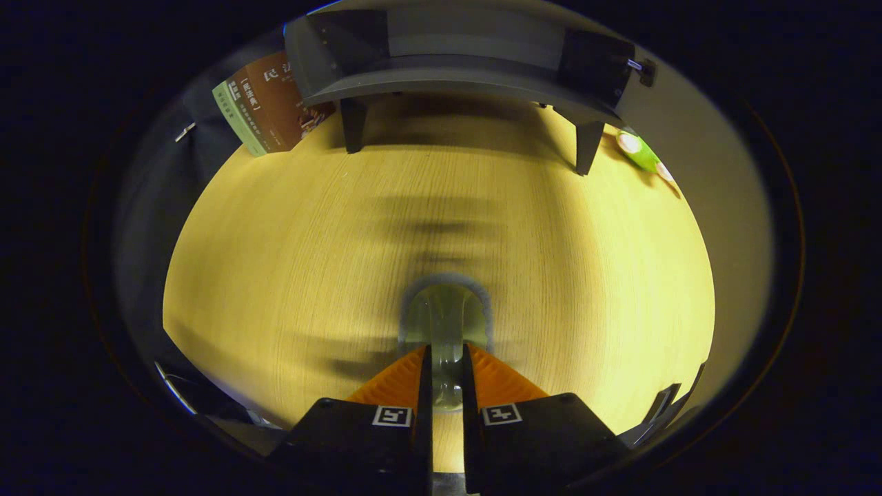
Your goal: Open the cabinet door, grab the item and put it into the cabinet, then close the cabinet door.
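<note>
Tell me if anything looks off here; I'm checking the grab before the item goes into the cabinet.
Nothing looks spilled or damaged. The gripper is shut on a clear glass cup just above the wooden table. The grey cabinet stands beyond on its legs, books leaning left of it, a green object lying to its right.

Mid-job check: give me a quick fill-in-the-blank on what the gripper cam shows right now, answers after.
1. The gripper is shut on a translucent ____ item.
2. That item is held over the ____ wooden table.
3. Beyond the fingers, the dark grey cabinet stands on short ____.
4. Beside the cabinet, books lean on one side and a ____ object lies on the other.

Missing words: green; yellow; legs; green
</note>
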`<act>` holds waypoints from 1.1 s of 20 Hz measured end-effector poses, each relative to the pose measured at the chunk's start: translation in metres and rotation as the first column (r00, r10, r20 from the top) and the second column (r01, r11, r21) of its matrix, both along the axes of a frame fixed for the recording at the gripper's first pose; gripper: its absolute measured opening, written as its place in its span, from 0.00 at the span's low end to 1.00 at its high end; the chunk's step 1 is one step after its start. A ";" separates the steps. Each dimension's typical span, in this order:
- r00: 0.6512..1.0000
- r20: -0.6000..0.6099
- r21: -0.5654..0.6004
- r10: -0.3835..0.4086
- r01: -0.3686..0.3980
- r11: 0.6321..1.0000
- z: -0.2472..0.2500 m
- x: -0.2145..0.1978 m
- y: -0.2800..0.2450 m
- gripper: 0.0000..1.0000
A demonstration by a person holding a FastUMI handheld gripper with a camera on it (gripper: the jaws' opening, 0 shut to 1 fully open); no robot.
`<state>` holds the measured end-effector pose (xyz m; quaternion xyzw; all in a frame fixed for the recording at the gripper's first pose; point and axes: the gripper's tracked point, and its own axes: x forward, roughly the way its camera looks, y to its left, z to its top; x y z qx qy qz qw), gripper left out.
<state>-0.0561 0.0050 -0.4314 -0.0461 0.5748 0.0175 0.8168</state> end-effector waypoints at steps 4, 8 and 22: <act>1.000 -0.013 0.016 0.008 -0.008 1.000 0.000 -0.002 0.003 0.23; 1.000 0.019 0.056 -0.017 0.016 0.998 0.026 -0.004 0.010 0.22; 0.839 0.544 0.023 0.014 -0.031 0.999 0.287 0.114 0.021 0.22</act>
